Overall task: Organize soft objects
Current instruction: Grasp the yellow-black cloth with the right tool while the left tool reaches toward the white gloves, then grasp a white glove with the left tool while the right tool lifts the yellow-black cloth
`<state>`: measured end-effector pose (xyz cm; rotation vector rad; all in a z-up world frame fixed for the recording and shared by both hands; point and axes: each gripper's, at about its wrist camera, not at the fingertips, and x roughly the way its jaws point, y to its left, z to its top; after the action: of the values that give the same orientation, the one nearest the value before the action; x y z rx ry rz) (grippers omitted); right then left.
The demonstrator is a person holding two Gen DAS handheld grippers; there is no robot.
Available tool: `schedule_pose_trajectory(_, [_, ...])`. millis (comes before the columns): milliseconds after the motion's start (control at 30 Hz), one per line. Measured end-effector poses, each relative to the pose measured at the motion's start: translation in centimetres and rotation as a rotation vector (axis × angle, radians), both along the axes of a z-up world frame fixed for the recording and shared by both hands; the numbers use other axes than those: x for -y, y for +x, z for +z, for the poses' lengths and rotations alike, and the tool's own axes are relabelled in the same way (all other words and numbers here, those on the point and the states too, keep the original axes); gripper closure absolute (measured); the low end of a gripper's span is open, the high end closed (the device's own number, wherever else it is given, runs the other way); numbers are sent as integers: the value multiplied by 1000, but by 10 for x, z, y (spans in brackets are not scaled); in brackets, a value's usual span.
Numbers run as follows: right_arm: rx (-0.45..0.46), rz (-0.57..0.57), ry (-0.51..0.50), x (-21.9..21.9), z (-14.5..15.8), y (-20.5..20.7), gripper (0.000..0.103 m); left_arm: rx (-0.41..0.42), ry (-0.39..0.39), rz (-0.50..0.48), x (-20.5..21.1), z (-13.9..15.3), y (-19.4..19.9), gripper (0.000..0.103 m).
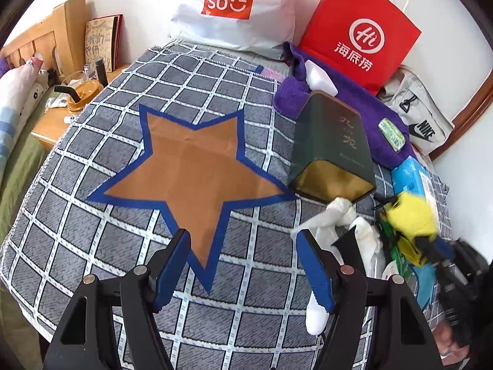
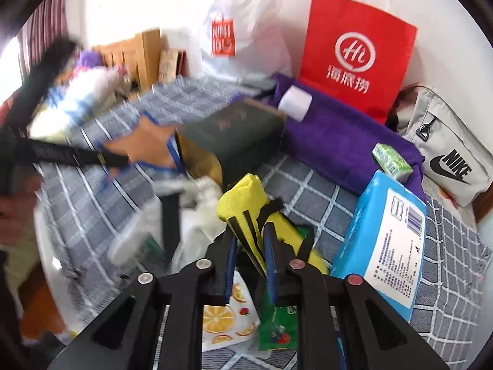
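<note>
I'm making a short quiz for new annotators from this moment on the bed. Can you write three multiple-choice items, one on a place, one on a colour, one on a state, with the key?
1. Where does the dark green tin lie?
A. on the wooden nightstand
B. on the checked bedspread beside the star patch
C. inside the red paper bag

2. What colour is the towel in front of the red paper bag?
A. purple
B. orange
C. white

3. How do the right tongs stand?
A. wide open over a bare spot
B. out of sight
C. shut on the yellow cloth item

Key: 1 B, the tin lies on its side on the bedspread, next to the star patch. 2 A, the towel is purple in both views. 3 C, the blue pads pinch the yellow cloth item.
</note>
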<state>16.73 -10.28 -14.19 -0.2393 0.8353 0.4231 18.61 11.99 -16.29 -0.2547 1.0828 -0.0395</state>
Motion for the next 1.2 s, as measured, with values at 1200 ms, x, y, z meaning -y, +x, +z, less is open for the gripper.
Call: schedule_pose_trajectory(1200, [-170, -302, 194, 115, -35, -73, 90, 55, 75, -50, 50, -9, 14, 34])
